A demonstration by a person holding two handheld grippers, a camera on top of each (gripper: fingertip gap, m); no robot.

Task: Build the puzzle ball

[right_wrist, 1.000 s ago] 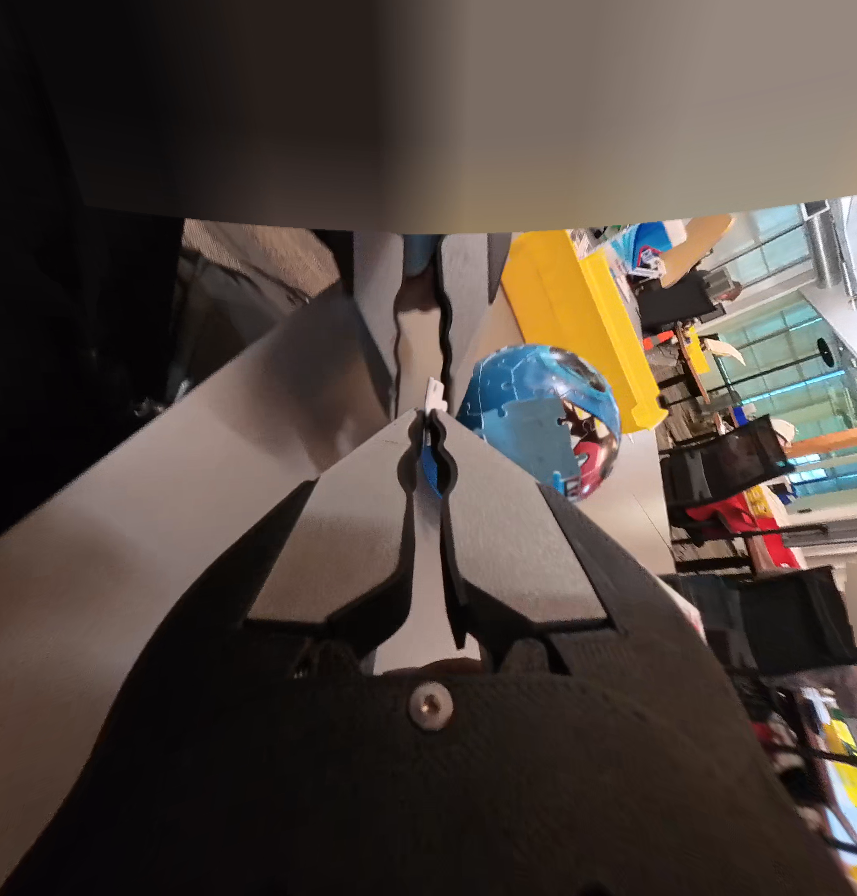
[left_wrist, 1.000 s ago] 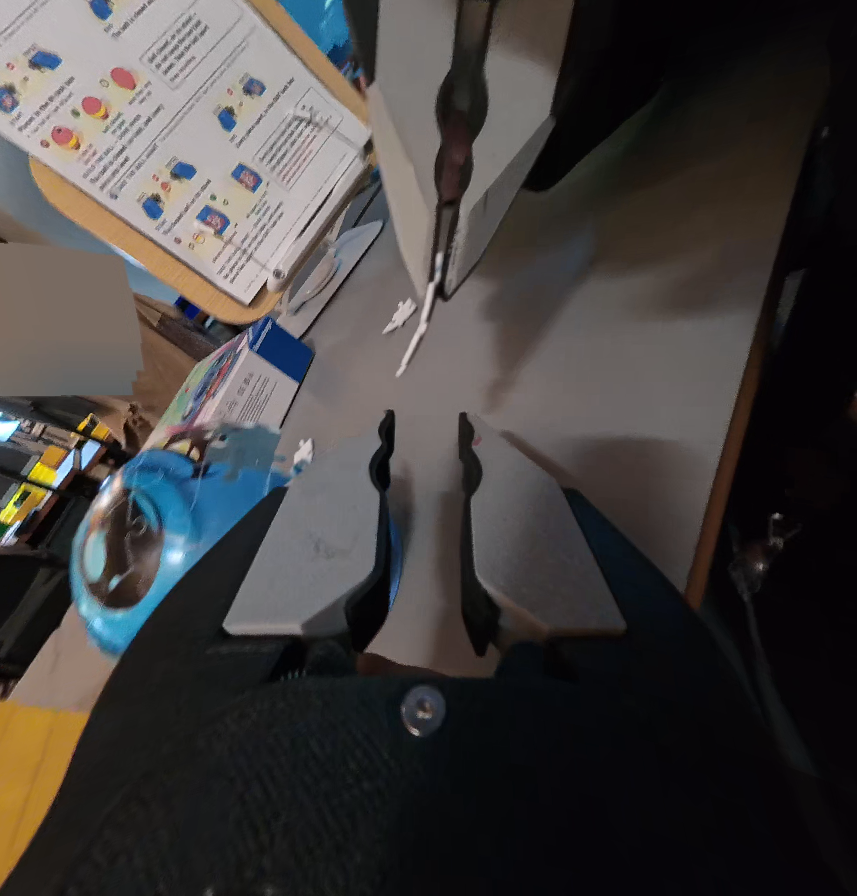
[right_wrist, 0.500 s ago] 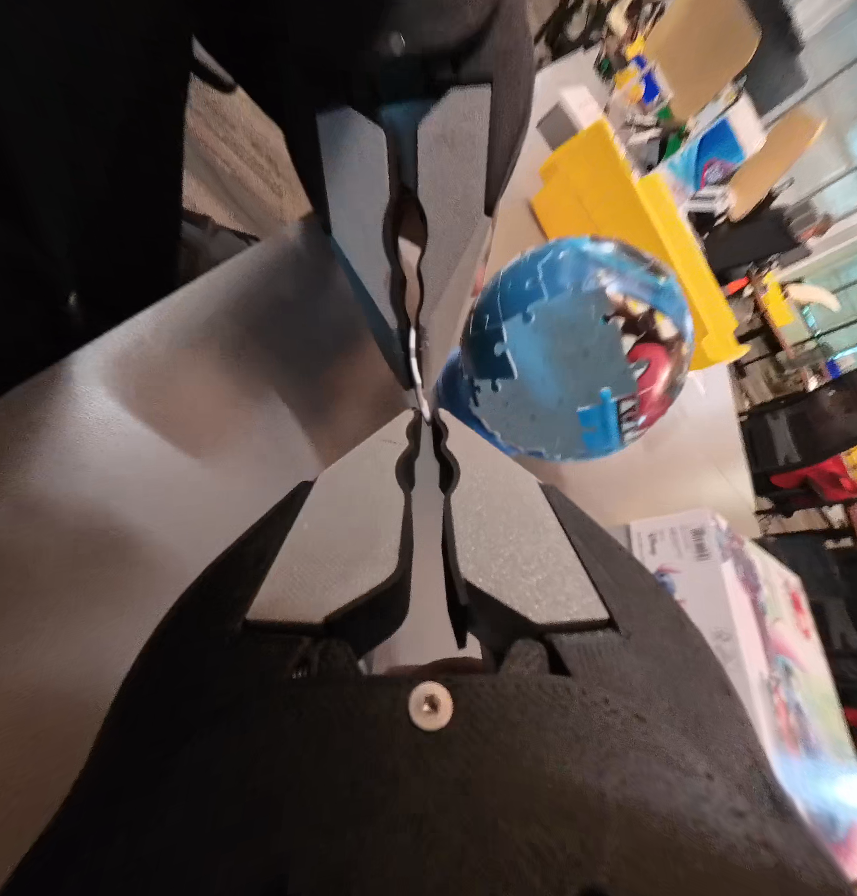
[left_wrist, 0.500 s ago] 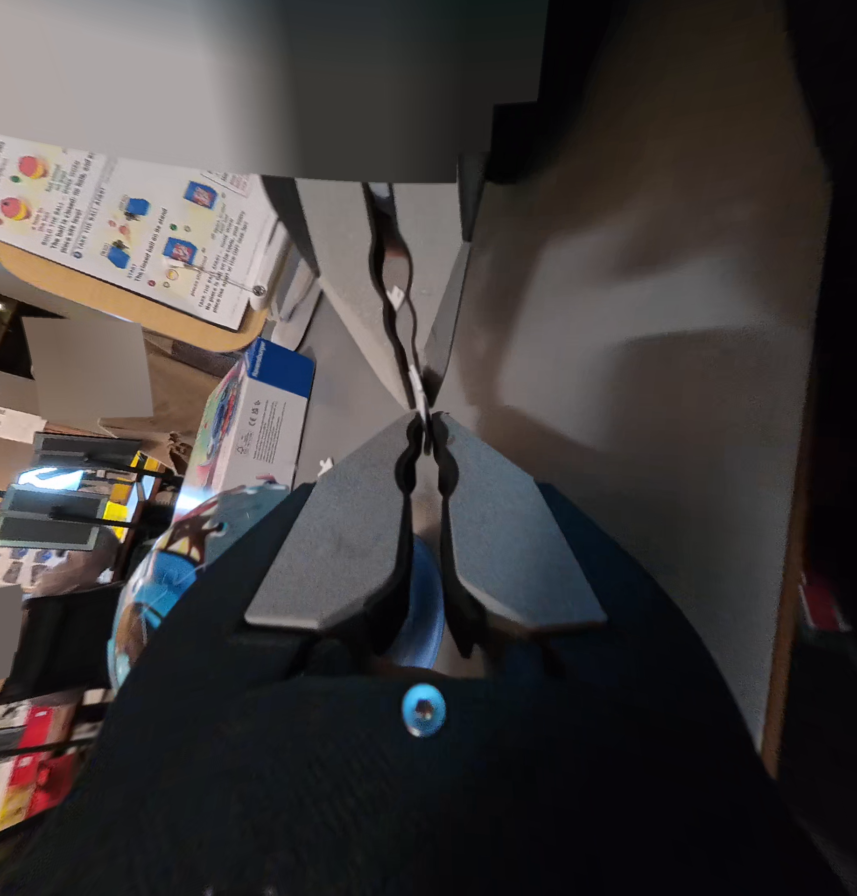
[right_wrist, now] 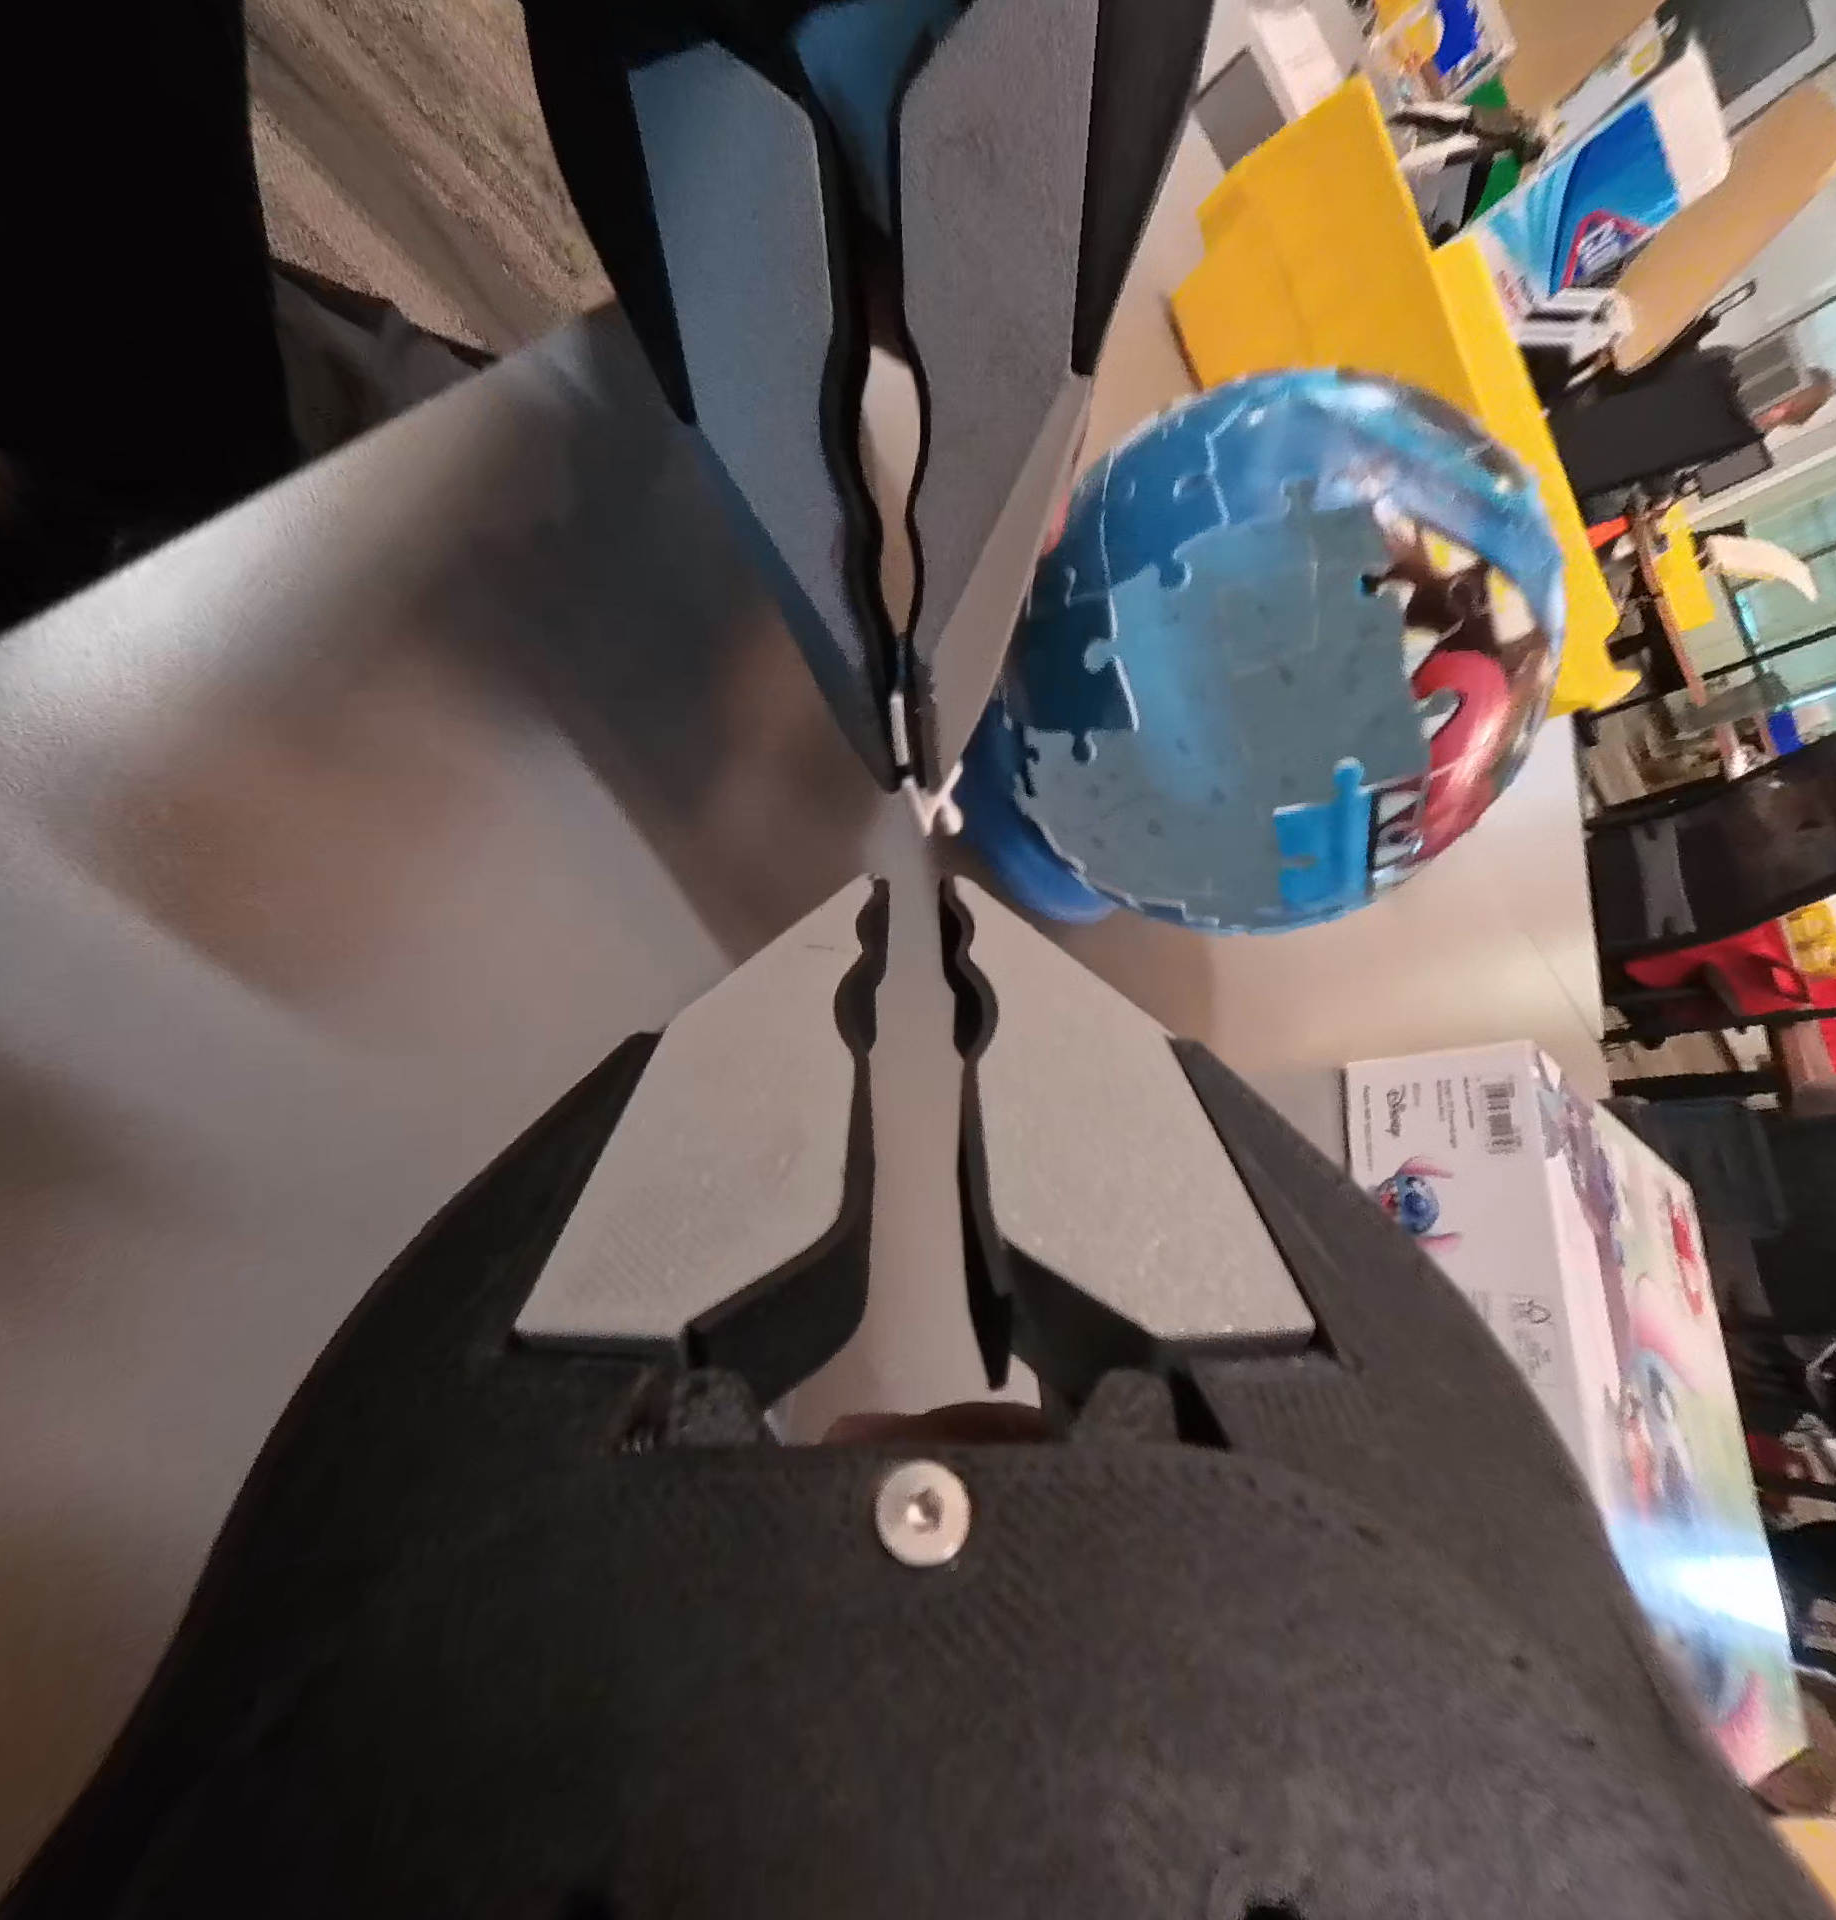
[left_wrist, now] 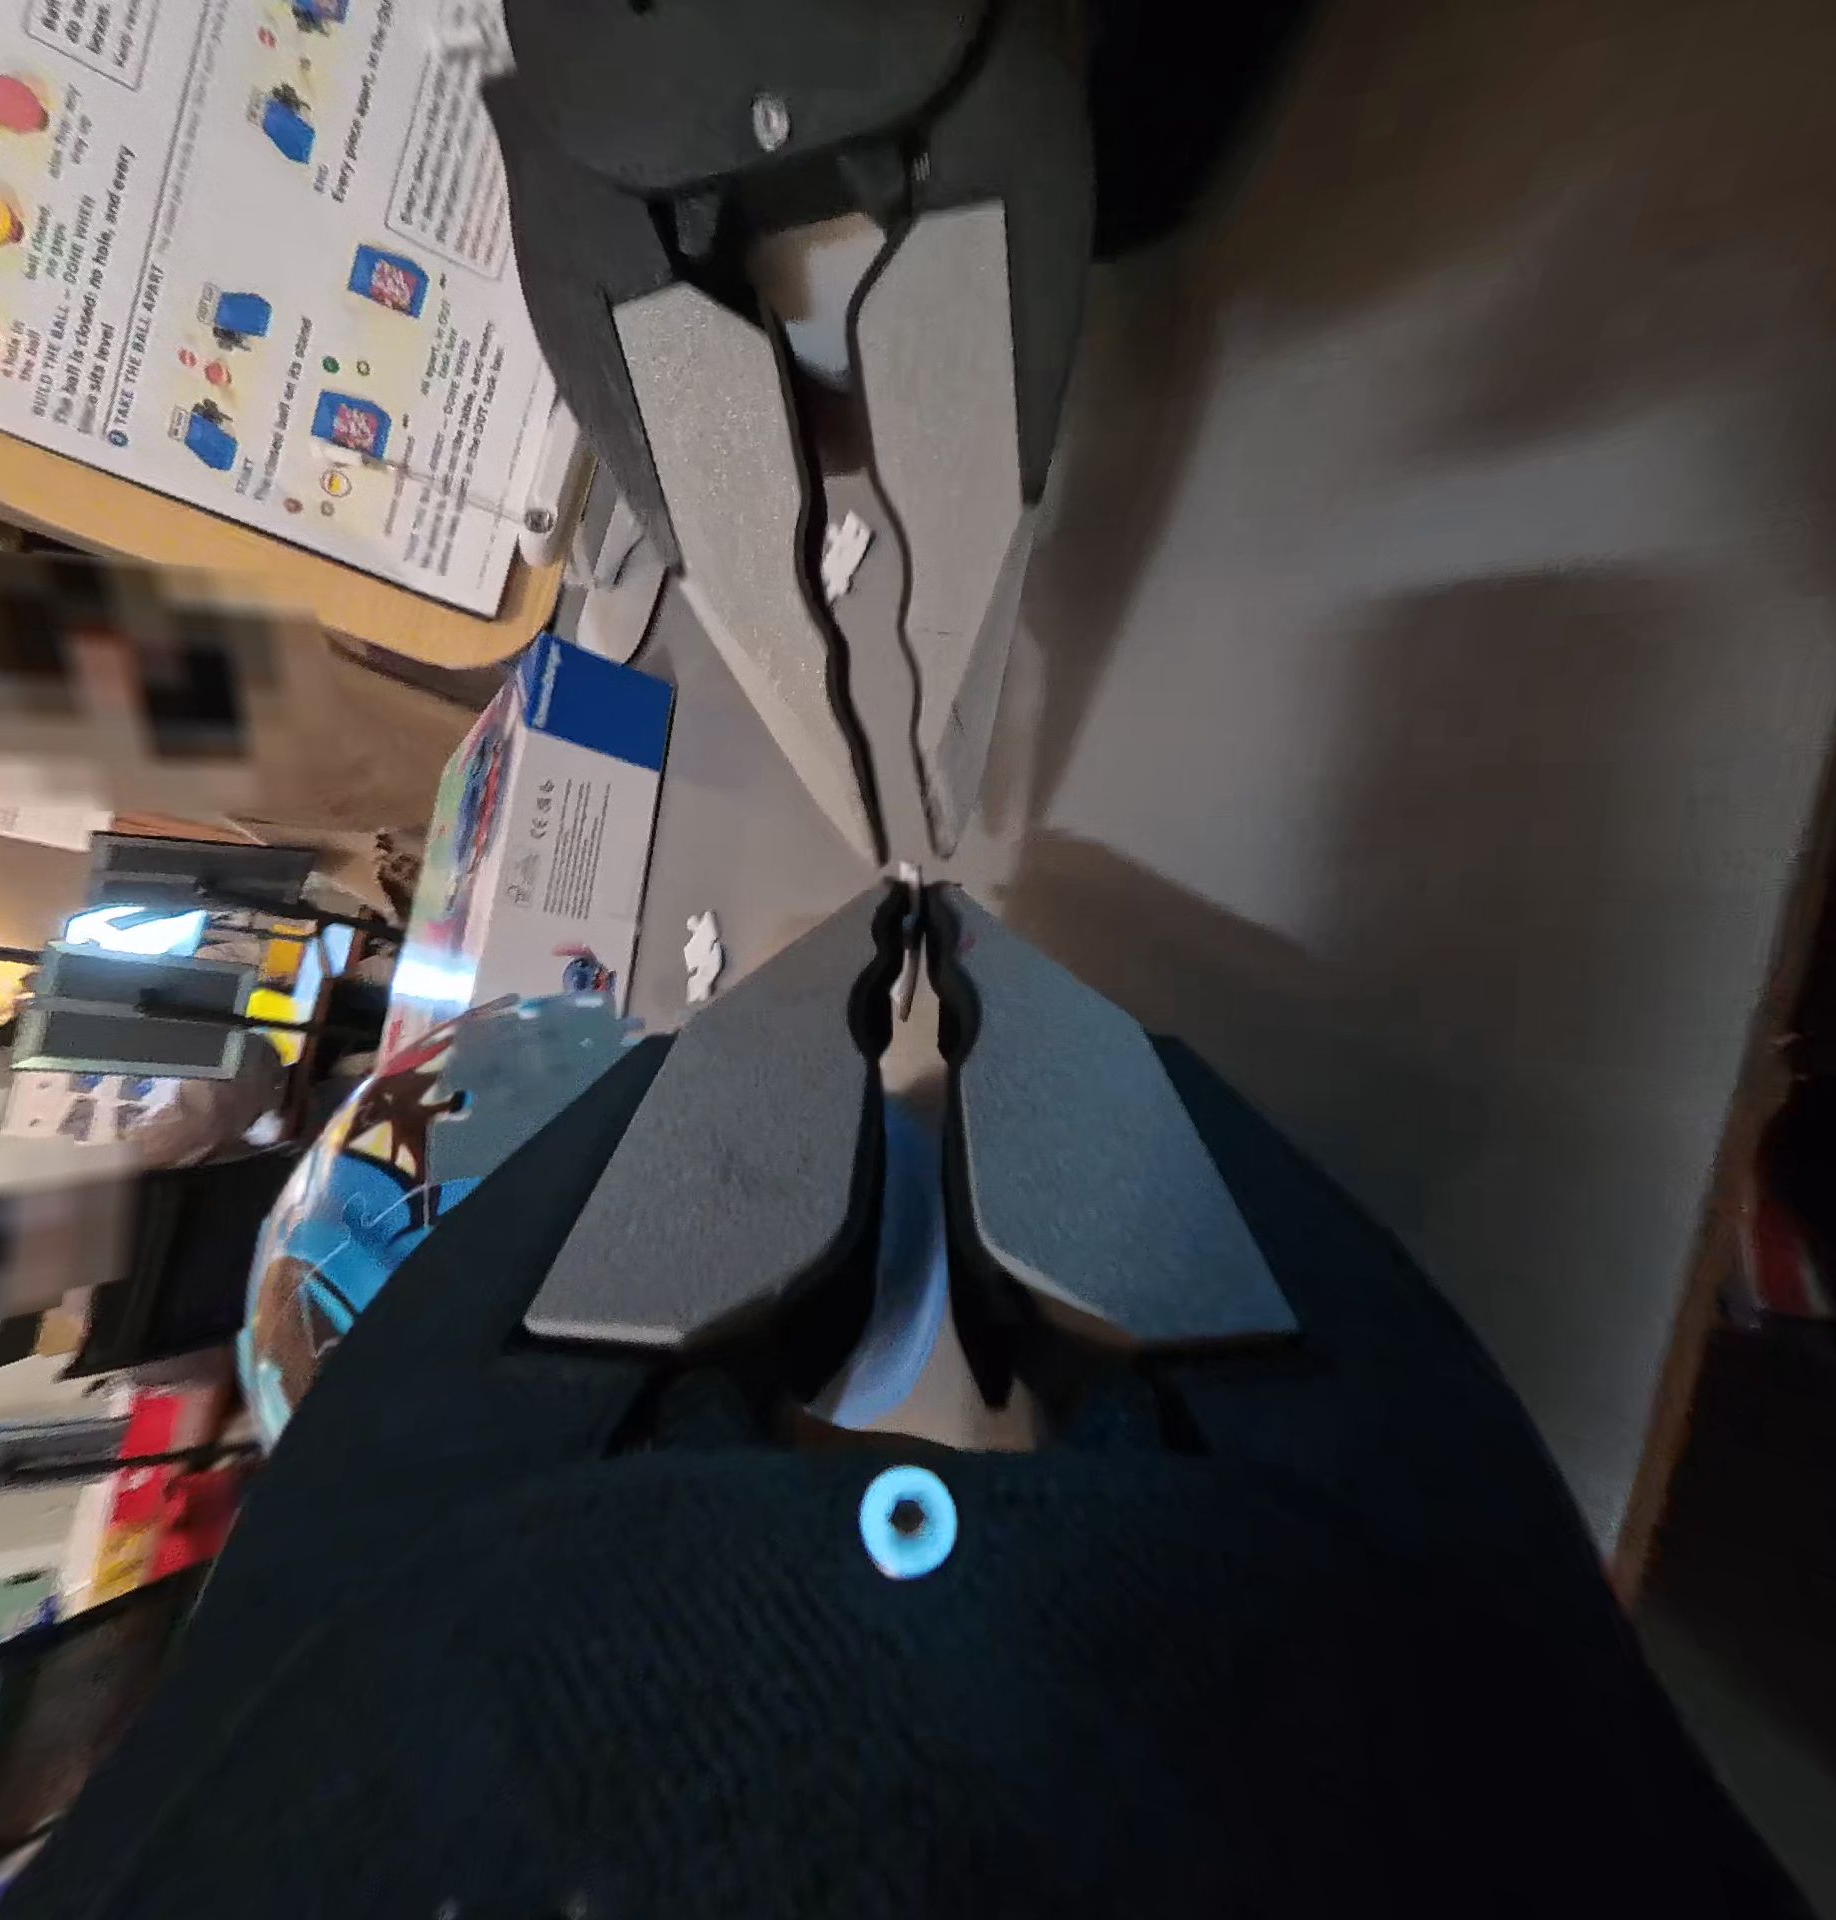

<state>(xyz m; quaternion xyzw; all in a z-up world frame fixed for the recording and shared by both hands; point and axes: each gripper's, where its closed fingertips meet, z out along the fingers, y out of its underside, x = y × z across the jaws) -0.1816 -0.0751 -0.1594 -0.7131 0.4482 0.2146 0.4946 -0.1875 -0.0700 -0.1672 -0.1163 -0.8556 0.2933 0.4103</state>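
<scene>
Left wrist view shows, nearest the camera, the left gripper (left_wrist: 910,914) with its grey, finely textured wedge fingers pressed together on a small white jigsaw-cut puzzle piece (left_wrist: 906,971), thin and seen edge-on between the wavy black pads. Tip to tip with it, the right gripper (left_wrist: 906,840) points back at the camera, its jaws slightly parted and gripping nothing. In the right wrist view the same white piece juts from the far gripper's tips, just clear of the spread near fingers.

Judging from this, the step in hand is a hand-over of one piece, now held on the left; the next move calls for carrying it to the gap in the ball, turning it so its tabs line up, and pressing it in gently.

Just beside the fingertips sits the glossy blue puzzle ball (right_wrist: 1267,665), a curved shell of interlocking plastic pieces with a large opening showing its dull grey inside, resting on a blue ring stand on the smooth grey tabletop (right_wrist: 353,748). Two loose white pieces (left_wrist: 702,940) lie on the table farther off. Beyond stand the white-and-blue cardboard puzzle box (left_wrist: 571,790) and a printed instruction sheet (left_wrist: 218,239) on a wooden board.
</scene>
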